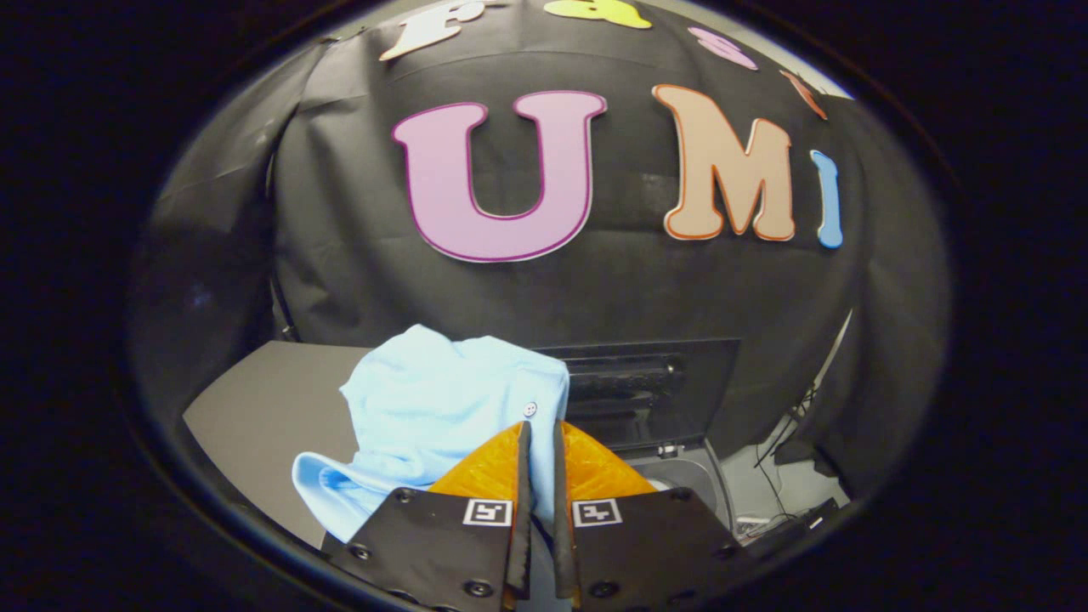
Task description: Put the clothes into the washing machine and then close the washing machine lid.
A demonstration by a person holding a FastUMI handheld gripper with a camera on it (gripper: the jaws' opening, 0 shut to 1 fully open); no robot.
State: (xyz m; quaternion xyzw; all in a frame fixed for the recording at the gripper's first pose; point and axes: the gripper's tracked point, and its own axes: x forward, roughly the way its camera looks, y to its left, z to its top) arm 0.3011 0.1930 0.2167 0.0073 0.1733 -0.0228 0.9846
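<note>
Garment in the grip, transfer to the drum not yet made

Gripper (541,442) fingers stand drawn in to a narrow slit, and a fold of the light blue shirt (442,399) sits pinched between them, so you hold the garment at this moment. The bulk of the shirt bunches just ahead of the fingers and to their left, with a small button (529,409) showing close to the fingertips and a loose fold hanging down beside the left finger. The grey table surface (263,408) lies beyond the cloth on the left. The washing machine (680,484) stands to the right of the fingers; its dark lid (654,387) is raised upright behind the opening, and part of the opening's rim shows beside the right finger.

Judged from this, you are in the carrying step: the shirt is picked up but not yet in the drum. Your next move calls for travel to the right until the cloth hangs over the opening, then a release. Mind the hanging fold; it may drape over the rim. The lid remains to be closed.
</note>
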